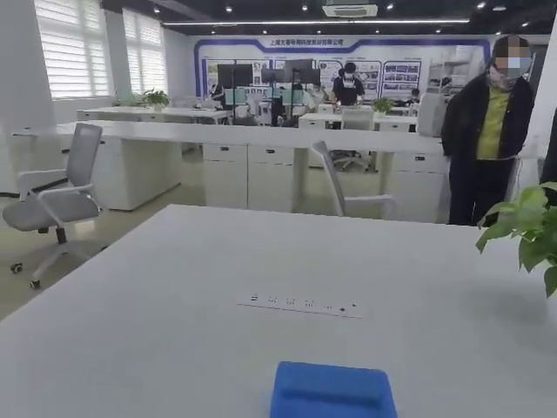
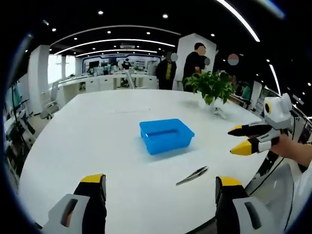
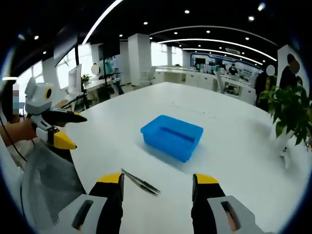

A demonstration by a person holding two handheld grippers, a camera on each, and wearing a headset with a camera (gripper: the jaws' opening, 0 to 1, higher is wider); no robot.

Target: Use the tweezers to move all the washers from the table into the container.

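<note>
I am hovering left gripper (image 2: 161, 181) and right gripper (image 3: 158, 178), fingers (image 3: 111, 179) wide, empty; next: gripping slim metal tweezers (image 3: 140, 182) beside blue plastic container (image 3: 171, 136).

Blue container (image 1: 332, 392) partly below the head view's bottom edge, plant (image 1: 526, 231) partly beyond its right edge.

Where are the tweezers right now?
The tweezers lie flat on the white table, just on the person's side of the blue container; in the left gripper view they are low and right of centre.
</note>
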